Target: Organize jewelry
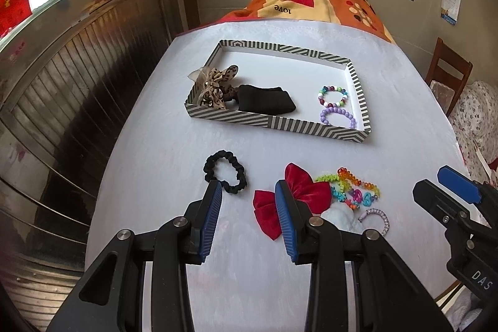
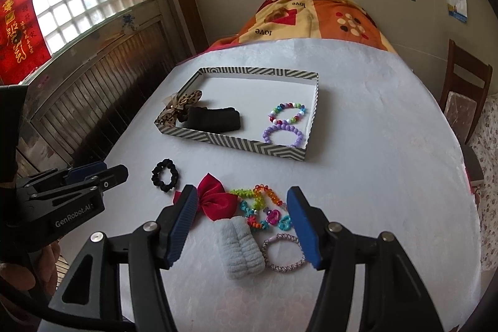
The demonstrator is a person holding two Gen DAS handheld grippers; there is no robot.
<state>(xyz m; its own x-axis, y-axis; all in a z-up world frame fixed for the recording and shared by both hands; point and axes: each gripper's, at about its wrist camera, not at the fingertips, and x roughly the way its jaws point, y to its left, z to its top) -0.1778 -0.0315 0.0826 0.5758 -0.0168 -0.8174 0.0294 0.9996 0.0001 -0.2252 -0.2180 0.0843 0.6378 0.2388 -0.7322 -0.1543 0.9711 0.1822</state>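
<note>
Both tongs, left gripper (image 1: 249, 192) and right gripper (image 2: 241, 198), are hanging released; the red satin bow (image 2: 216, 201) is lying beneath them near the table's (image 2: 373, 176) front edge.

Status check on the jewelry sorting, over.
Left gripper and right gripper open, empty. Striped tray holds four pieces; seven wait on the table. Nothing blocking.

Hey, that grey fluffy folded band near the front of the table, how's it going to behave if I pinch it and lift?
The grey fluffy band looks like soft terry cloth, so it will probably squash between the jaws and sag. It seems light for its bulk. It lies folded, so it may unfold when lifted. Its fuzzy surface should grip, not slip. It overlaps the red bow, which might drag along.
</note>
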